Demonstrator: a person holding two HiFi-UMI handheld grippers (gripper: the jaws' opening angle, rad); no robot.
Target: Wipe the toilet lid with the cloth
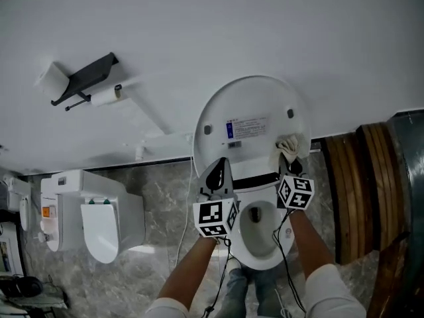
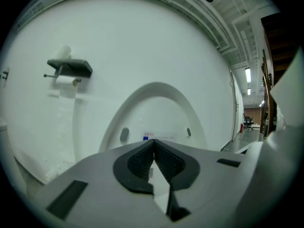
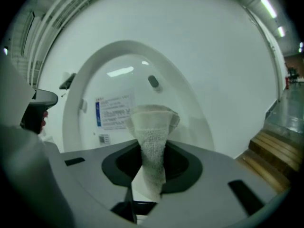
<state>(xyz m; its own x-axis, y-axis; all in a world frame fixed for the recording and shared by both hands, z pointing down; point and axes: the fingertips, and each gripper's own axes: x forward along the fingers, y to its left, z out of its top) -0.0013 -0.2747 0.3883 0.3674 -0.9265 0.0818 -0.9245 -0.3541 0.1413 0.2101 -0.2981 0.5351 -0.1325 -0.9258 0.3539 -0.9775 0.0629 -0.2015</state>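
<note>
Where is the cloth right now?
In the head view the cloth is clamped in the right gripper, at the lower right edge of the raised lid, just right of its label.

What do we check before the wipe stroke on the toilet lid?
1. Cloth clamped in right gripper: ok.
2. Toilet lid raised against the wall, inner face exposed: ok.
3. Cloth pressed on the lid: cannot tell; it sits at the lid's lower right edge.
4. Left gripper shut, empty, apart from the cloth: ok.
5. Cloth bunch sticks out past the jaws for wiping: ok.
</note>
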